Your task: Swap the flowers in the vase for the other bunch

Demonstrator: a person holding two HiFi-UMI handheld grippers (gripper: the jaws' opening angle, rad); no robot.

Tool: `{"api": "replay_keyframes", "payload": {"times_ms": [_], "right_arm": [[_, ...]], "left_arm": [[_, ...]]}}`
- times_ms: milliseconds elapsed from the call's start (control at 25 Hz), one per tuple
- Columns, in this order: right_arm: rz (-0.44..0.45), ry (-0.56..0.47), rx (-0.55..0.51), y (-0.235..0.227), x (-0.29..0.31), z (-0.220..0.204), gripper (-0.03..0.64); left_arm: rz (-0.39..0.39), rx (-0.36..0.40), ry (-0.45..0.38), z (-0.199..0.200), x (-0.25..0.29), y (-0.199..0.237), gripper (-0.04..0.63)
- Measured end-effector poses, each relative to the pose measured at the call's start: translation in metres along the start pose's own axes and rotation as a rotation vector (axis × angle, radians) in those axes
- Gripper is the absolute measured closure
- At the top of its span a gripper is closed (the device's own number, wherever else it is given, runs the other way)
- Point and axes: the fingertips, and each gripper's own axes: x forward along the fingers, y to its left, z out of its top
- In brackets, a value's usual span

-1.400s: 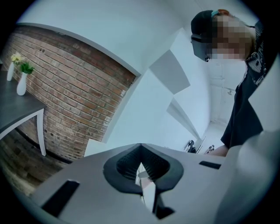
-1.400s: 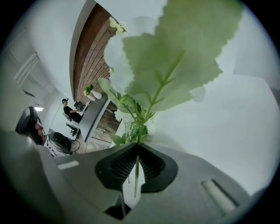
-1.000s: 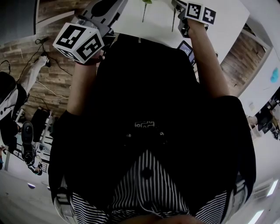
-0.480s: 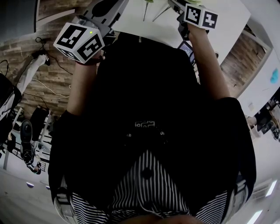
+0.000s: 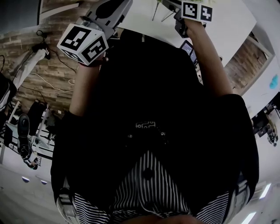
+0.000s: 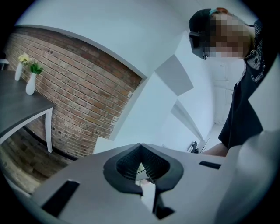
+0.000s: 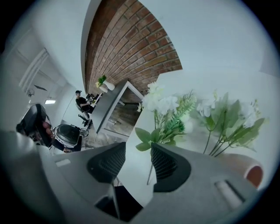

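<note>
**Green stem loose between parted jaws**

Nearest, right gripper: unclenched, jaws just been opening. Thin stem of first bunch between them, hard by one pad yet not pinched. Judged a release: first bunch apparently laid on white table, one half of the swap likely done.

Just beyond and to the side, second bunch, stalks running down behind the gripper body.

Left gripper: clenched on nothing, pads met, aimed toward brick wall, well away from the flowers.

Hard to make out: the vase itself. Rounded pale shape with a reddish end at the frame edge, possibly the vase, possibly not. Neither bunch seen standing in any vase.

From the head view, only stem ends at the top edge, blooms cut off, table mostly behind dark top.
</note>
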Motion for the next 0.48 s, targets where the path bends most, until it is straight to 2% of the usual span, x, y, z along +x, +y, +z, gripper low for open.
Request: {"api": "replay_keyframes", "payload": {"times_ms": [80, 240, 360, 480], "right_arm": [[0.014, 0.042, 0.038, -0.003, 0.014, -0.005, 0.436], [-0.024, 0.130, 0.087, -0.019, 0.038, -0.013, 0.420], [-0.019, 0.127, 0.160, -0.027, 0.046, -0.014, 0.402], [-0.053, 0.130, 0.177, -0.040, 0.054, -0.013, 0.391]], "left_arm": [[0.007, -0.011, 0.004, -0.003, -0.007, 0.006, 0.591], [0.022, -0.011, -0.001, 0.003, -0.015, 0.023, 0.589], [0.037, -0.016, -0.015, 0.007, -0.019, 0.030, 0.591], [0.047, -0.024, -0.023, 0.009, -0.022, 0.040, 0.591]]}}
